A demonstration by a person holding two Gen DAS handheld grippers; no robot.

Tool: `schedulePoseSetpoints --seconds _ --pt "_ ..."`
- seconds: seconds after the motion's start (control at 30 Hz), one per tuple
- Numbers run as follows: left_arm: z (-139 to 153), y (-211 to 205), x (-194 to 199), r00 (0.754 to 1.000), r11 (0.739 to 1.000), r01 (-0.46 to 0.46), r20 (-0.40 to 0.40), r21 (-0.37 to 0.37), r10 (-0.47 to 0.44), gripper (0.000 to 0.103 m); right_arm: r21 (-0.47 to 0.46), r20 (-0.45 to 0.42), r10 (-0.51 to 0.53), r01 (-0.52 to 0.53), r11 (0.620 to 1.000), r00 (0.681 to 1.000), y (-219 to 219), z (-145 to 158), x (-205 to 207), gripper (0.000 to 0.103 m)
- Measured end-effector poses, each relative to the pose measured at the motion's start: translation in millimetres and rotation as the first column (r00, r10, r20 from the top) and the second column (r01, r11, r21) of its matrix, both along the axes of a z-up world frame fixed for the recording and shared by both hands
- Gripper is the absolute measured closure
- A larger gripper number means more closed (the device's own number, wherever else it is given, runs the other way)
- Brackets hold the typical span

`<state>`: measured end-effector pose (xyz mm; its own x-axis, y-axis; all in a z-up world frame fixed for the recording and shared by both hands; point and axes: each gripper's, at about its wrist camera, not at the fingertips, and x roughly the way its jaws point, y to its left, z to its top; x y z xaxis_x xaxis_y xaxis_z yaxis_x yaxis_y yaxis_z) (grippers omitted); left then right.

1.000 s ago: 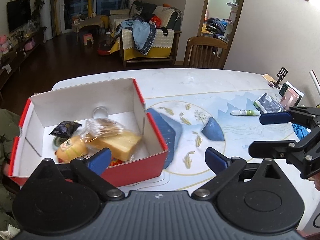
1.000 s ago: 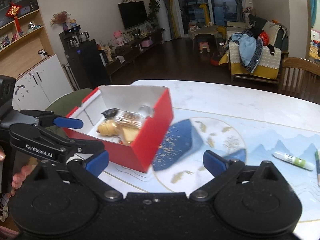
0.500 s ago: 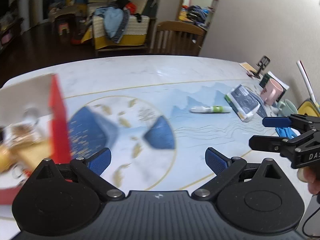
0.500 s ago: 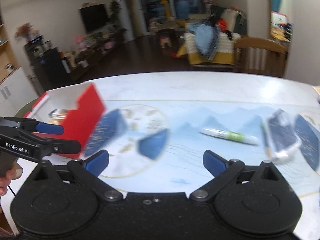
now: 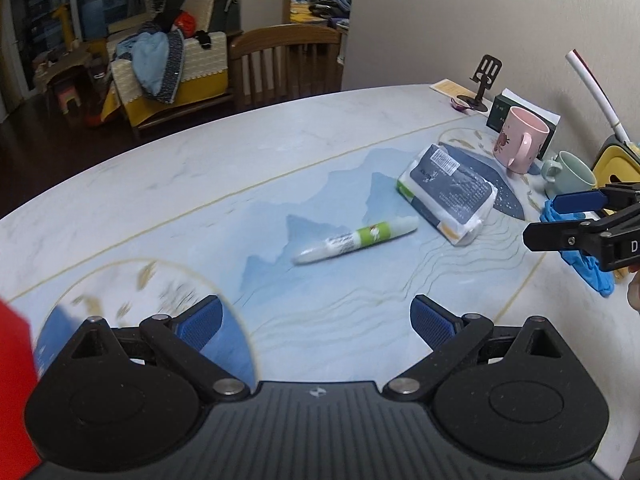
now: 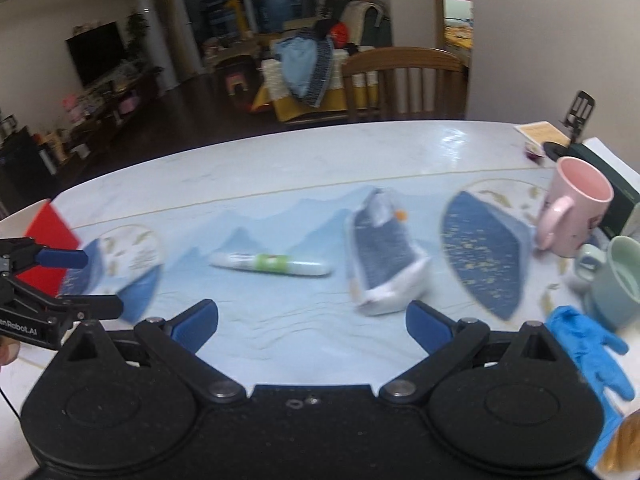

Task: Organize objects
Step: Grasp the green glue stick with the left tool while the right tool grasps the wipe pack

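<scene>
A white tube with a green band [image 5: 356, 240] [image 6: 272, 264] lies on the blue patterned table mat [image 5: 320, 304]. A plastic-wrapped dark pack [image 5: 448, 192] [image 6: 380, 256] lies just right of it. Only a corner of the red box [image 5: 12, 384] [image 6: 50, 252] shows at the far left. My left gripper [image 5: 316, 322] hovers open and empty, near side of the tube. My right gripper [image 6: 312, 322] is open and empty too, just short of the pack. Each gripper shows at the edge of the other's view.
A pink mug [image 5: 518, 144] [image 6: 572, 208], a pale green mug [image 5: 570, 174] [image 6: 616, 280] and a dark box [image 5: 516, 114] stand at the right by the wall. A blue glove [image 6: 592, 356] [image 5: 588, 268] lies near them. A phone stand [image 5: 482, 80] and a wooden chair [image 5: 286, 60] are beyond.
Both grippers have swung right, away from the red box with its food packets and toward the tube and pack. The box has slid out to the left edge. Jaws stayed open.
</scene>
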<state>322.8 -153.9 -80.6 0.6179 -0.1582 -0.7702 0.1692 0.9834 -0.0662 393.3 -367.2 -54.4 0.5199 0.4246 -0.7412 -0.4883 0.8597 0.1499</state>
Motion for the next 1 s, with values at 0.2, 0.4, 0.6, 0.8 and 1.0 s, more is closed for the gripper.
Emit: schedulePoseSetpoints --seconds 0.2,0.4,0.6,0.8,1.0 --pt "-16 -20 39 0.999 0.998 0.045 -0.004 0.040 -0.045 0.002 -0.018 -0.024 -0.038 0.037 0.999 0.999 -10 -19 38 0.002" --pt "-39 -38 71 0.990 0.987 0.140 -0.026 0.079 -0.138 0.002 -0.023 -0.071 -0.058 0.056 0.998 0.996 -7 -42 72 0.003" --pt "-56 -53 98 0.966 0.959 0.259 -0.047 0.119 -0.255 0.002 -0.039 -0.090 -0.052 0.048 0.998 0.995 -1 -60 93 0.003" --pt "-71 -57 121 0.954 0.947 0.299 -0.060 0.116 -0.294 0.003 -0.053 -0.104 -0.039 0.033 0.998 0.994 5 -73 104 0.004" --pt "-83 -61 128 0.937 0.931 0.347 -0.076 0.115 -0.340 0.004 -0.057 -0.112 -0.024 0.018 0.998 0.993 12 -82 111 0.006"
